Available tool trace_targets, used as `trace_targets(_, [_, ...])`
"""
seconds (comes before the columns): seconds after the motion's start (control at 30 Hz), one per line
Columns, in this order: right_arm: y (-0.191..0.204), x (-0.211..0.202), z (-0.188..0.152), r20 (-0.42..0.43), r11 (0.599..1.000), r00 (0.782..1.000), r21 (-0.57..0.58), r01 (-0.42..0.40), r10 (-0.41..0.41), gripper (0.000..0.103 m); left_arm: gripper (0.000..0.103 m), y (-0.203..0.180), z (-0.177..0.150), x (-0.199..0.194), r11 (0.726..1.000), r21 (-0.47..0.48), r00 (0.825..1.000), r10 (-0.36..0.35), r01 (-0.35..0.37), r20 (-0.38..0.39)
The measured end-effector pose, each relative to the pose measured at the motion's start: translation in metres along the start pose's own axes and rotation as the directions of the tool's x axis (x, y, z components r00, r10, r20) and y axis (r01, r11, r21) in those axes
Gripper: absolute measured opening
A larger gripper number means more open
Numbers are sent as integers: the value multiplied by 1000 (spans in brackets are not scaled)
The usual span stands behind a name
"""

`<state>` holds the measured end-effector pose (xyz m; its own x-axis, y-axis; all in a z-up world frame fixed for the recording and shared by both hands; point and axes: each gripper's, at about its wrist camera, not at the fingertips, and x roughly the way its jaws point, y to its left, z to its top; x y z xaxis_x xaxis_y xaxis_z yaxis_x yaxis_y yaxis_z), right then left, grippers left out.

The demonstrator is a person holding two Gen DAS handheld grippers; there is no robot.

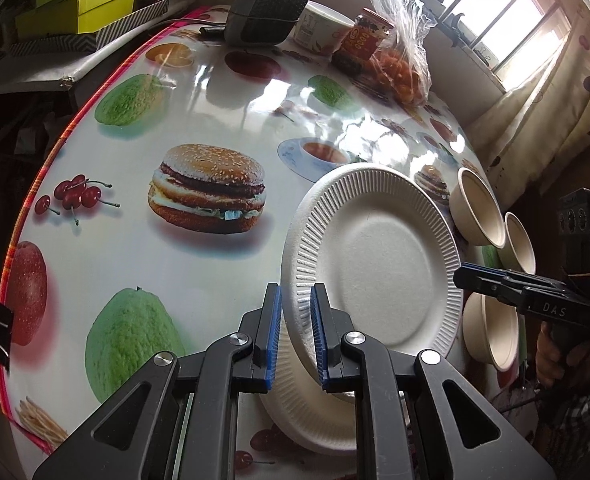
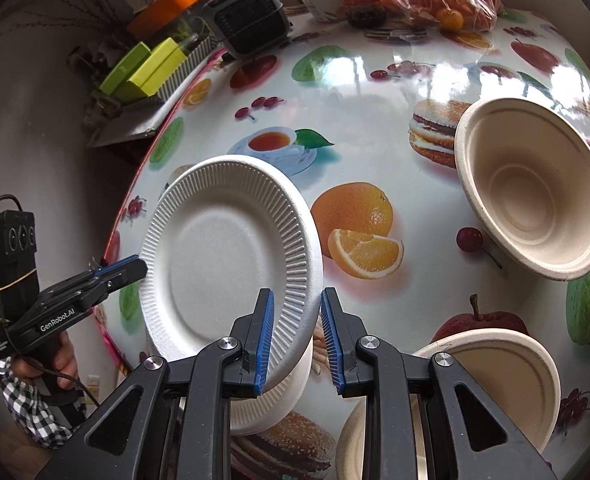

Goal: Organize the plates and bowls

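A white ribbed paper plate is tilted above a stack of white plates near the table's front edge. My left gripper is shut on the plate's rim. The plate also shows in the right wrist view, with the stack under it. My right gripper is open, its fingers either side of the plate's opposite rim without pinching it. Three beige bowls stand to the right of the plates; two bowls show in the right wrist view, one far and one near.
The table has a glossy fruit-and-burger print cloth. At its far edge stand a small dark heater, a white cup, a red jar and a plastic bag of oranges. Yellow-green boxes sit on a shelf at left.
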<state>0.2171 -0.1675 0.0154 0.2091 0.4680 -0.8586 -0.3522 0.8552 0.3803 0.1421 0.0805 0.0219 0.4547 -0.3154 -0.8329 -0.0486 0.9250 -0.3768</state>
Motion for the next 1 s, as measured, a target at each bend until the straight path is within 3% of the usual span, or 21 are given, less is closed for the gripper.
trace_targets(1.0, [12,8,-36,-39,1000,999,-18,-1,0,24,16,8,-31,2,1000,-5,999,16,-16,-44])
